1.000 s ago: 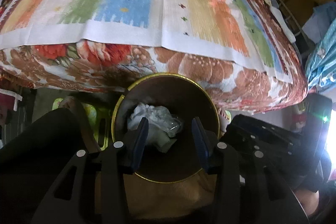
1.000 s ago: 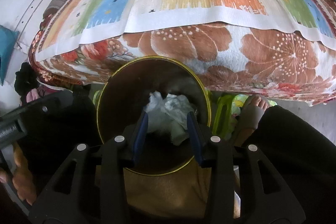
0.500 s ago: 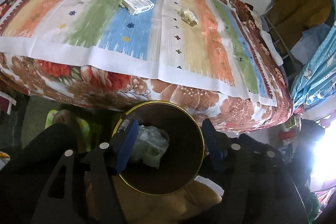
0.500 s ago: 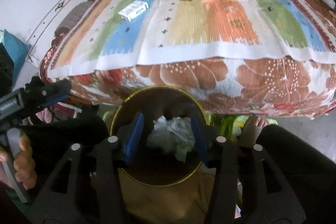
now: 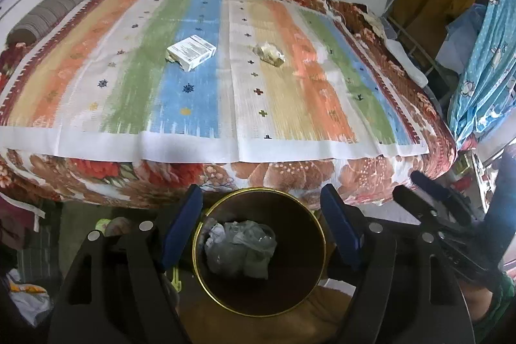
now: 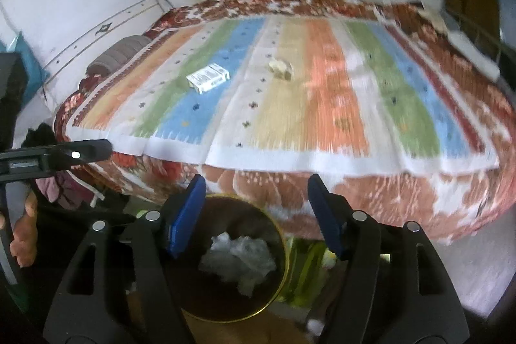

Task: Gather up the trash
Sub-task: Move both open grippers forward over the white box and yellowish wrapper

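Both grippers are hovering over the brown bin at the near edge of the bed, and both are standing wide open with nothing between the jaws. The left gripper is framing the bin's gold rim; the right gripper is sitting above its right side. Crumpled plastic is already lying inside.

Two pieces are waiting on the striped mat, well apart from the jaws and straight ahead toward the middle of the bed. The white carton is lying flat on the blue stripe, its long axis running diagonally, left of centre, so the left gripper looks the nearer one. The crumpled wrapper is resting on the pale yellow stripe, right of centre, more in line with the right gripper. Each reach is likely going to need a forward stretch across the bed.
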A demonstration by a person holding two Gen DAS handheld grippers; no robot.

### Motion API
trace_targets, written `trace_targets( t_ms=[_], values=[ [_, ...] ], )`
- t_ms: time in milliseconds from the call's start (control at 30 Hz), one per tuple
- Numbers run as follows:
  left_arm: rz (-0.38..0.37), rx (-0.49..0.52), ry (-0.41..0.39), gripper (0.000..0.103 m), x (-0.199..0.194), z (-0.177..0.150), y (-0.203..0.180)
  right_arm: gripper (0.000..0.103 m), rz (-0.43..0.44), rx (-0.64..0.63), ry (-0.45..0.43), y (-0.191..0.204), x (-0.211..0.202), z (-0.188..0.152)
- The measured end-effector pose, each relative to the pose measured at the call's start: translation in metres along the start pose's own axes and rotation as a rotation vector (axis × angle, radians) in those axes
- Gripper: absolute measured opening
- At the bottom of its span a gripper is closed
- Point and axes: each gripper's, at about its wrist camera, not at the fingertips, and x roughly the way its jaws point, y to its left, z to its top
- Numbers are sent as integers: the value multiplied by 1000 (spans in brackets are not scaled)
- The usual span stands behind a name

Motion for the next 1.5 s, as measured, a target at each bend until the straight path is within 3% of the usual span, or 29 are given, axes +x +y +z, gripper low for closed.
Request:
trace_targets(
  t_ms=[100, 333, 433, 567, 733, 900, 1033, 1200, 1500],
  values=[
    [37, 61, -23, 82, -4, 7, -6, 69, 49, -47, -21, 4, -5, 14],
    [77, 63, -68, 83, -7, 27, -1, 70, 17, -80, -62, -1, -4, 40],
    [92, 78, -86, 85, -5, 38, -2, 75, 11, -96, -83, -2, 0, 52],
    [54, 57, -84, 85, -1, 51, -1, 76, 28, -112, -92, -1, 7, 63],
    [72, 60, -94, 87, 7, 68, 3, 80, 41, -123, -93, 2, 24, 80],
    [106, 60, -73, 90, 26, 88, 14, 80, 46, -101, -99, -5, 40, 97],
    [134, 76, -40, 91, 39, 96, 16, 81, 45, -89, -39, -13, 63, 103],
    [177, 114, -56, 97, 56, 113, 21, 93, 32, -86, -55, -25, 85, 117],
    [263, 195, -75, 97, 102, 140, 46, 94, 25, -122, -63, -42, 125, 132]
  ],
)
